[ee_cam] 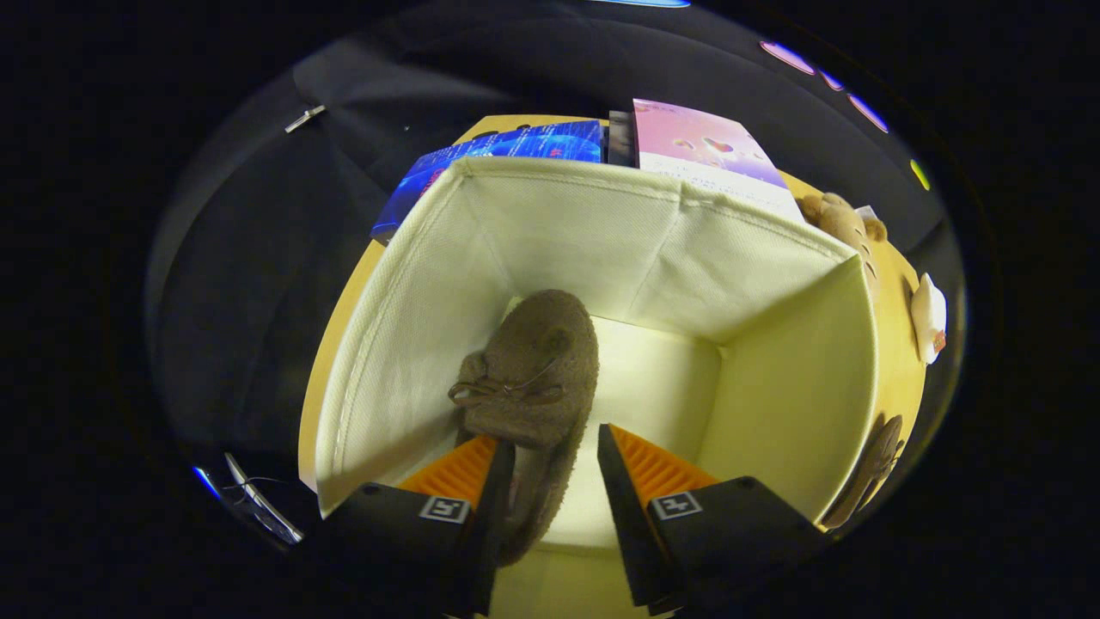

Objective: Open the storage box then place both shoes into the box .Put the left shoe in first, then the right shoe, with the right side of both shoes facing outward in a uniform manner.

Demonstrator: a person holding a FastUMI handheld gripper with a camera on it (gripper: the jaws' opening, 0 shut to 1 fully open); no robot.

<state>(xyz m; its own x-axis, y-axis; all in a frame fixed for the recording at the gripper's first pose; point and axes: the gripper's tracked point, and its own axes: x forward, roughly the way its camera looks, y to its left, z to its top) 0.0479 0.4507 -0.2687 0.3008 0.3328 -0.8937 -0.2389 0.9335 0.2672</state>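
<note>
Gripper view looks steeply down into an open storage box (601, 232), a square bin of pale cream woven fabric with soft, slightly bowed walls, a stitched top hem and a crease running down the far wall. Its flat floor is lit bright.

One shoe (533, 370) lies on that floor along the box's left wall. It is a brown slipper of fuzzy, nubbly cloth, rounded at the toe, with a thin cord tied in a bow across the top. The toe points to the far wall; the heel end runs back between the fingers.

The gripper (557, 473) hangs over the box with its fingers spread apart and nothing pressed between them. Each ribbed, wedge-shaped pad (657, 468) tapers forward from a blocky body bearing a small square marker. The left finger sits just beside the slipper's heel side or touching it, I cannot tell which; the right finger stands clear of the shoe, over bare floor.

The box sits on a yellow bench (898, 361) with a smooth top. Just outside the right wall, low on the bench, lies a second brown shoe (872, 468), partly hidden by the wall. Beyond the far wall stand flat glossy cards, a blue one (507, 150) and a pink one (705, 146). A small tan plush toy (842, 219) sits at the far right corner, and a small white object (928, 314) rests near it.
</note>
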